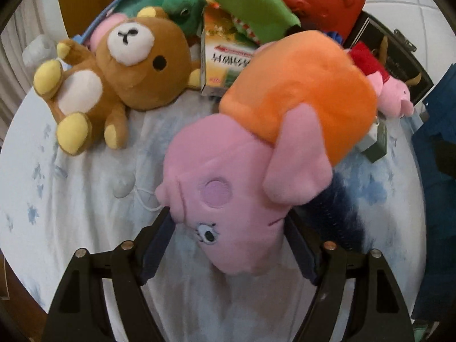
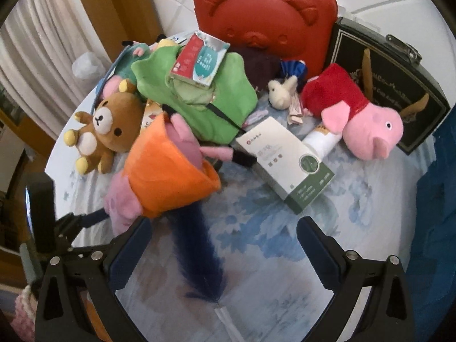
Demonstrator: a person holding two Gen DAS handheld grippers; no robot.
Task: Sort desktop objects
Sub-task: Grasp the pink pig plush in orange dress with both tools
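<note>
The left gripper (image 1: 228,228) fingers hold the pig (image 1: 236,199) by its head; the right gripper (image 2: 225,228) fingers stand wide above the surface (image 2: 270,256).

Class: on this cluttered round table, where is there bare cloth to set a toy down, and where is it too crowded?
Bare cloth lies at the near edge, between the right gripper and the white-and-green box, beside the blue feather. A smaller patch sits below the brown bear. The far side, by the red case, is crowded.
</note>
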